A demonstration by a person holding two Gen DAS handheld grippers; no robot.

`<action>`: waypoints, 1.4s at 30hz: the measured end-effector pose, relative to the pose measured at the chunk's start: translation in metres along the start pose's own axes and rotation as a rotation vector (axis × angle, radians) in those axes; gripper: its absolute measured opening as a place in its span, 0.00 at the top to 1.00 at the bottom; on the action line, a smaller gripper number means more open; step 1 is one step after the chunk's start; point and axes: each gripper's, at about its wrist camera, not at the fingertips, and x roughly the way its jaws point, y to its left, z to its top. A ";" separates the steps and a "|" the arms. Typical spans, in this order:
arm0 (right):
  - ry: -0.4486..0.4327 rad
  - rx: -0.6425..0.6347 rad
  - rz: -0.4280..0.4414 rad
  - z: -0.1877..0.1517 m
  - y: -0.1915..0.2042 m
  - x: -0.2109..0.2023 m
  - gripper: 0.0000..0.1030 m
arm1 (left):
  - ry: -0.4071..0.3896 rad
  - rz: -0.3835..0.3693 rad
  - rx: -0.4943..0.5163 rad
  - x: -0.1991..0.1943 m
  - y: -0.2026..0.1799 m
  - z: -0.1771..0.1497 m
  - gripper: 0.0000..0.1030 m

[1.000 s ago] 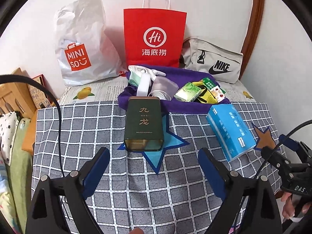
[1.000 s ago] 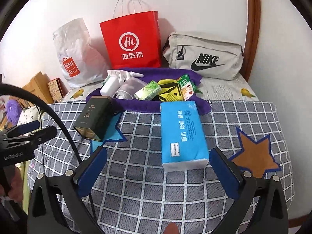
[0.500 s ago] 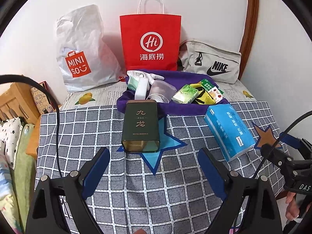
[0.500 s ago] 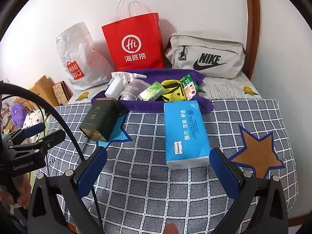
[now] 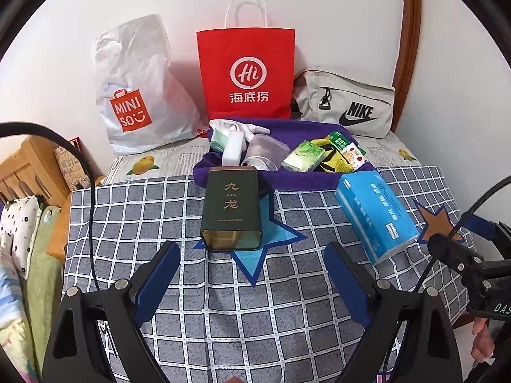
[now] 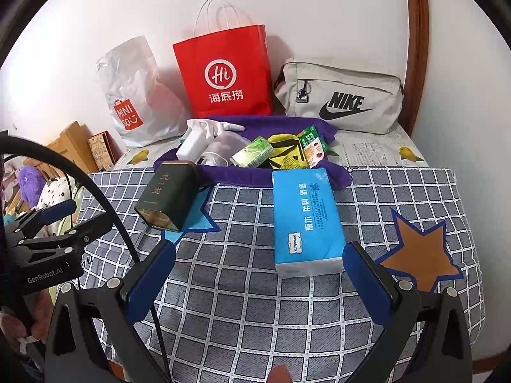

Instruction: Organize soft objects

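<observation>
Purple cloth tray (image 5: 297,180) lay at the far edge of the checked cloth (image 5: 287,303), its near rim touching the tin and the tissue pack. Inside it, from left to right: a white glove (image 5: 252,129) draped over the back wall, a white spray bottle (image 5: 234,150) lying on its side, a clear plastic pouch (image 5: 265,153), a small green tissue packet (image 5: 303,159), a yellow-and-black item (image 6: 284,146) of unclear kind, and a green snack packet (image 5: 346,148) propped at the right end. Dark green tin (image 5: 231,212) lay on its side on a blue star patch (image 5: 265,245), bottom end toward the left wrist camera. Blue tissue pack (image 6: 305,220) lay flat near the middle of the checked cloth, its far end against the tray's rim, beside a brown star patch (image 6: 421,255). Along the wall at the back stood a white Miniso bag (image 5: 137,95), a red paper bag (image 5: 246,73) and a grey Nike pouch (image 6: 341,99); contents of all three could not be seen. Left gripper (image 5: 249,274) hovered over the near part of the cloth facing the tin, fingers spread wide, nothing between them. Right gripper (image 6: 258,277) hovered facing the near end of the tissue pack, fingers likewise wide apart and clear of the pack, holding nothing.
</observation>
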 end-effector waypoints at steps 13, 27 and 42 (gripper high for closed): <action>0.003 -0.004 -0.010 -0.001 -0.001 0.002 0.00 | 0.002 -0.015 0.013 -0.001 -0.003 -0.001 0.11; 0.008 -0.006 -0.013 -0.001 0.000 0.004 0.00 | 0.006 -0.022 0.020 0.000 -0.006 -0.002 0.11; 0.005 -0.015 -0.015 -0.002 0.001 0.000 0.00 | 0.014 -0.032 0.008 0.000 -0.004 -0.002 0.11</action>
